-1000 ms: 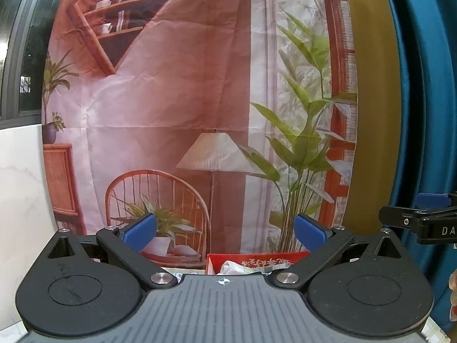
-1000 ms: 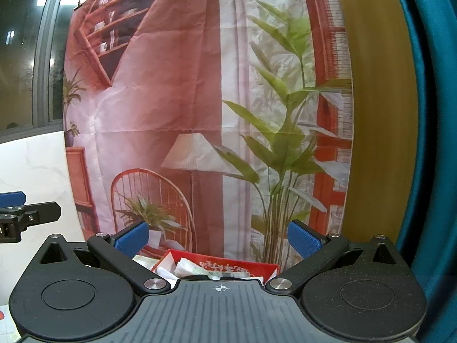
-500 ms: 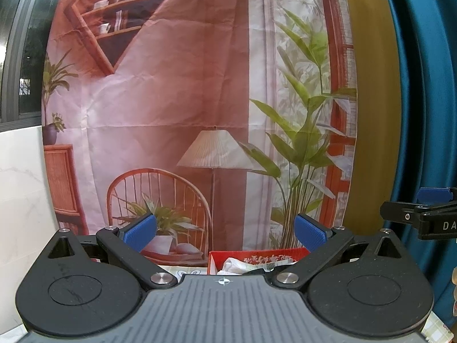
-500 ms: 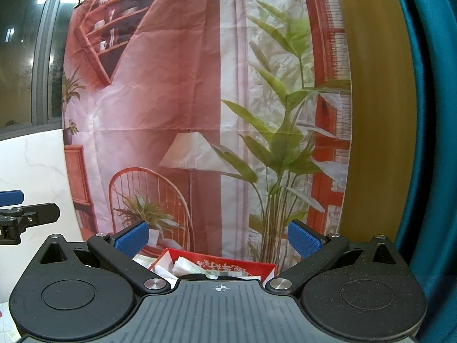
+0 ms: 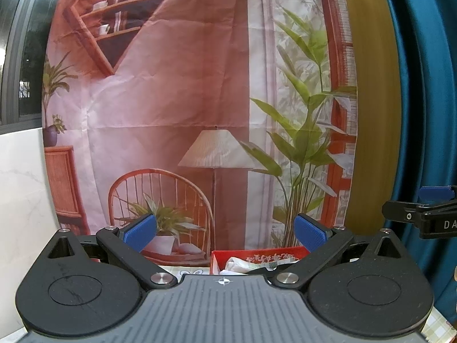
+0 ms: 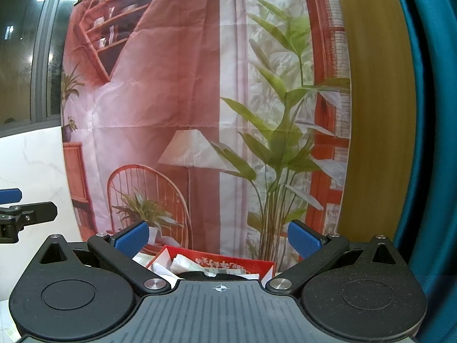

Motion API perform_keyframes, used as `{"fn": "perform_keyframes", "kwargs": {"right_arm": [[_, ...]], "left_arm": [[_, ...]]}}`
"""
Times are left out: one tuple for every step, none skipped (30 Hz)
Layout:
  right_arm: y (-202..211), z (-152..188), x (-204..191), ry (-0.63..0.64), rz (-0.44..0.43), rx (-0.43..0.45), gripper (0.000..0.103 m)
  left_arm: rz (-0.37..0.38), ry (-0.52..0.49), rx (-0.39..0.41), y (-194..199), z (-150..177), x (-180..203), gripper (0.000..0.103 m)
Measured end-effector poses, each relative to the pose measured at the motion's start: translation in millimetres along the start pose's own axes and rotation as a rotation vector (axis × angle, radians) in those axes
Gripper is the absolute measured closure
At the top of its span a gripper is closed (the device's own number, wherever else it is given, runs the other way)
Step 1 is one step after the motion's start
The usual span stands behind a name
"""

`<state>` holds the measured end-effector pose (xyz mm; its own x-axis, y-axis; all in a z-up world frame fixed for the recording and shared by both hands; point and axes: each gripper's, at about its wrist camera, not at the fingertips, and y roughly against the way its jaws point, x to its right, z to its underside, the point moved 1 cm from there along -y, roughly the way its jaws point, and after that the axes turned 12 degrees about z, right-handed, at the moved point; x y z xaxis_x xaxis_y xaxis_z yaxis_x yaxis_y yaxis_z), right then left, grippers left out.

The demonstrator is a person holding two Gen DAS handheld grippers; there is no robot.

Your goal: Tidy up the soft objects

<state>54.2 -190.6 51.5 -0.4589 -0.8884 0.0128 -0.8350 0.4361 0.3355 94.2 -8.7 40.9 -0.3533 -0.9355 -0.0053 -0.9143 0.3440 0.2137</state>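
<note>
A red box (image 5: pixel 257 255) holding white crumpled soft items (image 5: pixel 237 264) sits low ahead, mostly hidden behind my gripper body. It also shows in the right wrist view (image 6: pixel 217 261) with white items (image 6: pixel 182 263) inside. My left gripper (image 5: pixel 225 233) is open and empty, held above and before the box. My right gripper (image 6: pixel 217 237) is open and empty, likewise raised. Each gripper's finger shows at the edge of the other view: the right one (image 5: pixel 420 214), the left one (image 6: pixel 25 208).
A printed backdrop (image 5: pixel 200 100) with chair, lamp and plant hangs close behind the box. A blue curtain (image 5: pixel 422 85) is at the right, a white marble wall (image 5: pixel 20 185) at the left. A patterned tablecloth (image 5: pixel 437 325) shows at the lower right.
Both views have shifted only slightly; the right gripper's finger sits a little lower in the left view. Both grippers stay open and empty.
</note>
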Motion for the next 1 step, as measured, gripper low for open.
{"fn": "perform_keyframes", "kwargs": {"right_arm": [[-0.3, 0.8, 0.6, 0.001, 0.001, -0.001, 0.0]], "left_arm": [[0.0, 0.0, -0.001, -0.3, -0.1, 0.4, 0.0]]}}
